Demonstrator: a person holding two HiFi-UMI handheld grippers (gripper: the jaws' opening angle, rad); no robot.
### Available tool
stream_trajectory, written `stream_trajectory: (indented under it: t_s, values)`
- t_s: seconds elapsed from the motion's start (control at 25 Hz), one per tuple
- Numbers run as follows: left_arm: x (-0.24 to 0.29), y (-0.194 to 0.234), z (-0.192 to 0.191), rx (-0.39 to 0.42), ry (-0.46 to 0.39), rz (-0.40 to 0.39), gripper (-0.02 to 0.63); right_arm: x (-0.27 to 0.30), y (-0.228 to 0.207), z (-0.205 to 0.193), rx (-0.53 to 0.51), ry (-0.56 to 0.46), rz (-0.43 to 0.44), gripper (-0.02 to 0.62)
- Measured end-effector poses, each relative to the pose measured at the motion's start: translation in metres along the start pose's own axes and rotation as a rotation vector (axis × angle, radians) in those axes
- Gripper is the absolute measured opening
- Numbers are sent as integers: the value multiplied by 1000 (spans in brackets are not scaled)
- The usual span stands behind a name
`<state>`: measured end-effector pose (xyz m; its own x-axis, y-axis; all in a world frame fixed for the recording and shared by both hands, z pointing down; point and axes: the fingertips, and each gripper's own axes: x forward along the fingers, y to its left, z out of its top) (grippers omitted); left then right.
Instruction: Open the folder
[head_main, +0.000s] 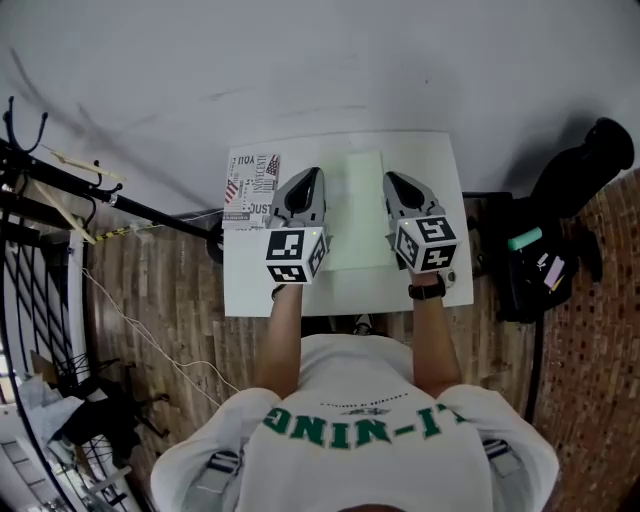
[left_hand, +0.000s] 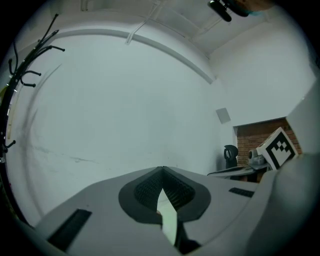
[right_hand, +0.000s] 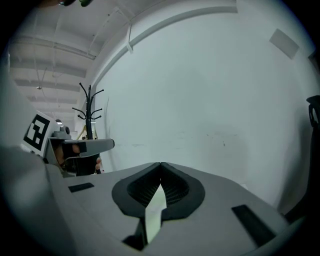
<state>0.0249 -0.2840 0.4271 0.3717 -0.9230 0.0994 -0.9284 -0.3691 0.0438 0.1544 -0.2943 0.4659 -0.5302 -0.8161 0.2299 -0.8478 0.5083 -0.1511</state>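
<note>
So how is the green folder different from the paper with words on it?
The plain pale green folder has no print, while the white printed paper is covered in black and red lettering. The folder lies mid-table between the left gripper and the right gripper. The printed paper sits at the far left corner. The folder looks longer. Both lie flat on the white table.

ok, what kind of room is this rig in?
Probably an office or lab corner: small white table against a bare white wall, a coat rack, loose cable on the floor.
</note>
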Motion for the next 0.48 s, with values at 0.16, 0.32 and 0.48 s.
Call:
stream_trajectory:
  t_s: [0.16,0.32,0.48]
  values:
    - [18,2,-13,3,32,-44,14,13,-11,-22,18,60,-16,17]
    - [30,5,-23,5,57,-76,14,28,-29,-47,62,124,-44,46]
    - [32,13,-32,-11,70,-87,14,35,-36,-75,91,192,-57,88]
